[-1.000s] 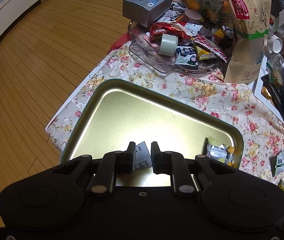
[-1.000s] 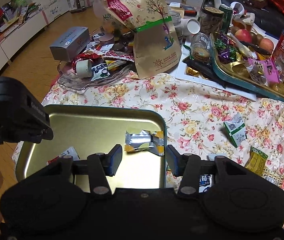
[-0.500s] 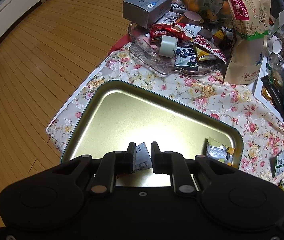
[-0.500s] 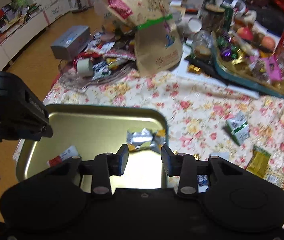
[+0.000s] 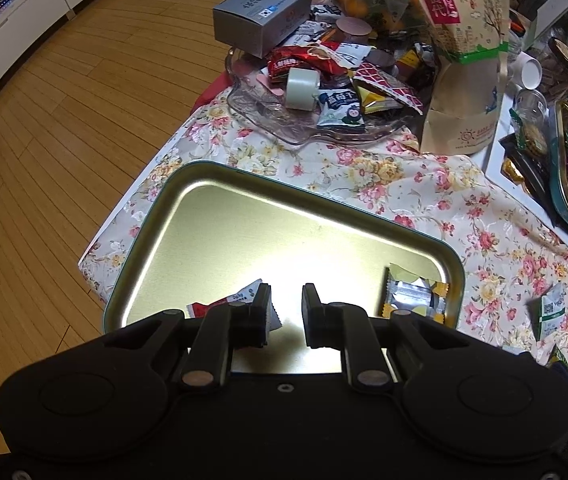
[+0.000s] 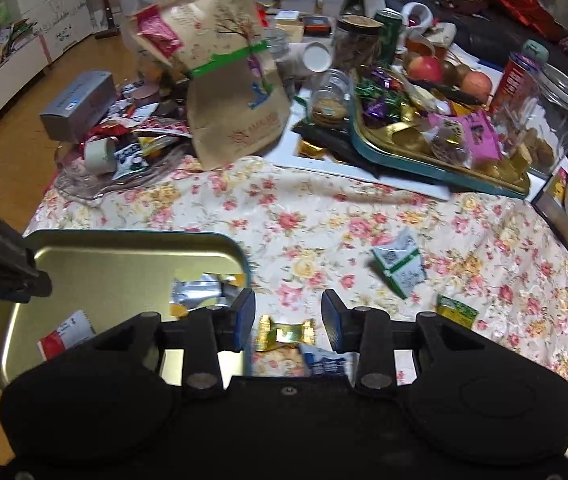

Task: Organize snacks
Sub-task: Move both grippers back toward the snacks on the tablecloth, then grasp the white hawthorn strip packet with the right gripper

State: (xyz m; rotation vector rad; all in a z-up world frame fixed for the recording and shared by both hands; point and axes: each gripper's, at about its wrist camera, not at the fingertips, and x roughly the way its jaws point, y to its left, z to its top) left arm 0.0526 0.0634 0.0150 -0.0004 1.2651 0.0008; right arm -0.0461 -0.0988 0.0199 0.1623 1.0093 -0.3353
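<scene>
The right gripper [image 6: 287,318], fingers spread after just closing partway, hovers with a gold-wrapped candy [image 6: 284,332] between them on the counter; approaching skewed could nudge it under the gold tray's rim [image 6: 244,264].

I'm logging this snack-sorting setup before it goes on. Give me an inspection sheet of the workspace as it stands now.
Surface: floral tablecloth over a low table.
Job's things: gold tray holds a silver-yellow packet and a red-white packet; loose on the cloth are a gold candy, a green-white packet, a green-yellow packet and a blue packet.
Clutter: glass dish heaped with snacks, grey box, brown paper bag, second filled tray, jars, fruit.
Grippers: left gripper open over the tray, nothing clamped; right gripper open above the gold candy, jaws have just been closing.
Cables: nothing seen.
Surroundings: wooden floor, white cabinets.
</scene>
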